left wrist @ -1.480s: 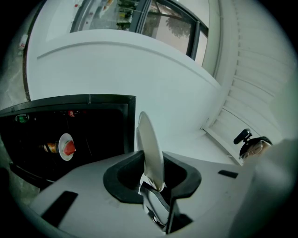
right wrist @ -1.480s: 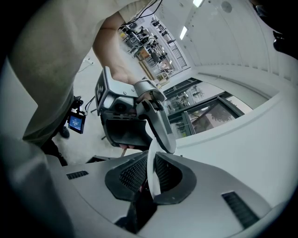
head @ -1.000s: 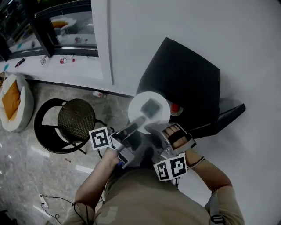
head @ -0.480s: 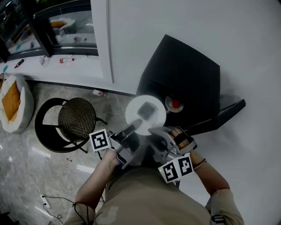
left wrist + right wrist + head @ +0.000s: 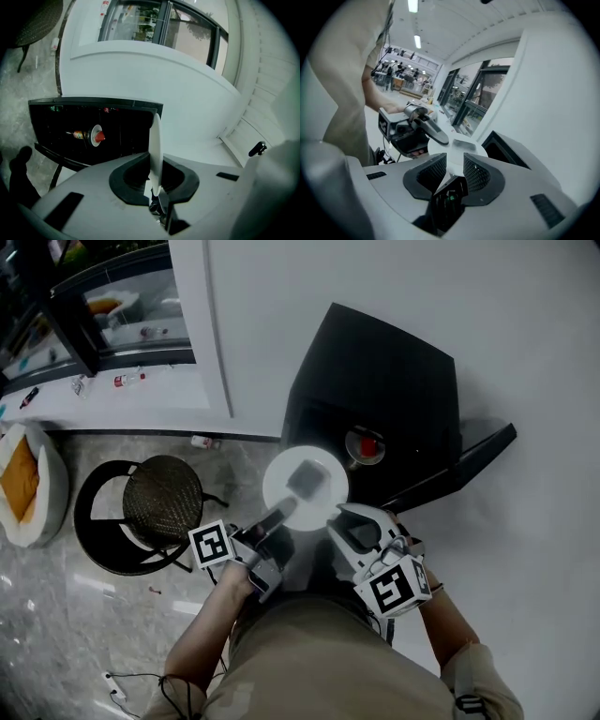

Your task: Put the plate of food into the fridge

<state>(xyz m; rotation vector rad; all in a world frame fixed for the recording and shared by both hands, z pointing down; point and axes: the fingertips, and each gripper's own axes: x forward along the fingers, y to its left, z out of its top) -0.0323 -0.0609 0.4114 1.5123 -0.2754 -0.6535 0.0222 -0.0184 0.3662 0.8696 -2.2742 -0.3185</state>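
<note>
A white plate [image 5: 305, 486] carries a grey piece of food [image 5: 307, 476] and hangs in front of the open black fridge [image 5: 384, 381]. My left gripper [image 5: 281, 513] is shut on the plate's near-left rim. In the left gripper view the plate [image 5: 155, 140] stands edge-on between the jaws of the left gripper [image 5: 154, 165]. My right gripper [image 5: 343, 518] sits by the near-right rim; its jaws have just been opening. In the right gripper view the right gripper [image 5: 454, 164] shows a gap, with the plate [image 5: 459, 146] just beyond it, not pressed.
A red-capped bottle [image 5: 365, 445] lies inside the fridge, and its door [image 5: 459, 465] swings out to the right. A wicker stool [image 5: 161, 498] stands at the left. A white cushion [image 5: 28, 479] lies at the far left, below a window ledge [image 5: 122, 395].
The right gripper has let go of the plate's rim, rolled and drawn back to the right. The plate has shifted left, uncovering the red-capped bottle.
</note>
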